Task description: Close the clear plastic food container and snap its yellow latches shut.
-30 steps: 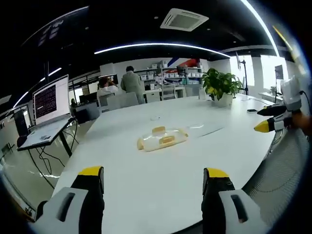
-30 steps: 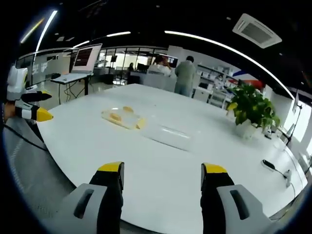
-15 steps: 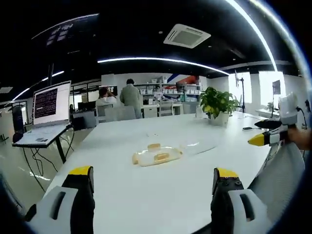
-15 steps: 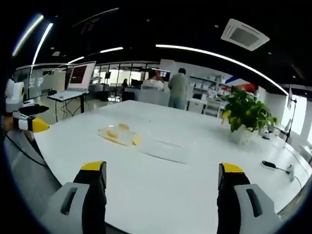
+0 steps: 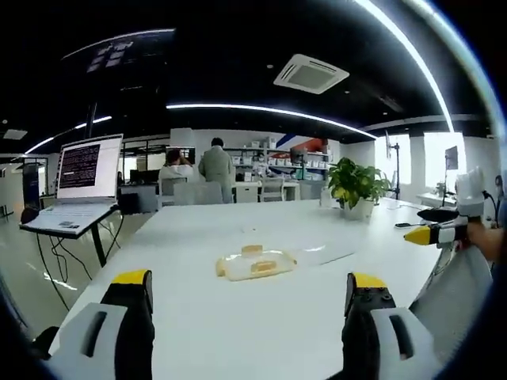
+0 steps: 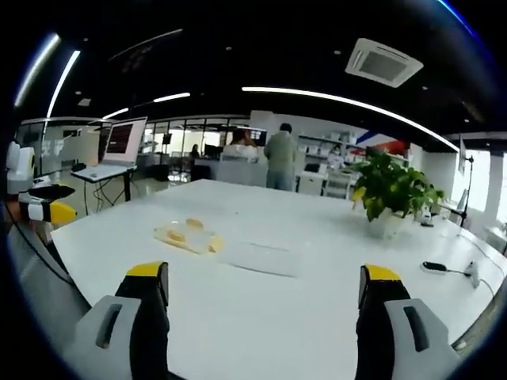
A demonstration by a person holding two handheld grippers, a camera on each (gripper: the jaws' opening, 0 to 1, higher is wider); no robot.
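A large white table (image 5: 261, 317). A potted plant (image 6: 394, 194) stands near its far edge, and a phone (image 6: 435, 267) lies near its right edge. Beyond its left corner, a laptop (image 5: 83, 176) sits on a stand; two people (image 5: 215, 165) are at distant desks.

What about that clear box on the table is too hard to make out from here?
- Food container, left gripper view: too small and far to tell whether its yellow latches are snapped.
- Clear lid, right gripper view: transparent, so its edges fade into the white table.
- Container contents: too small to make out in either view.
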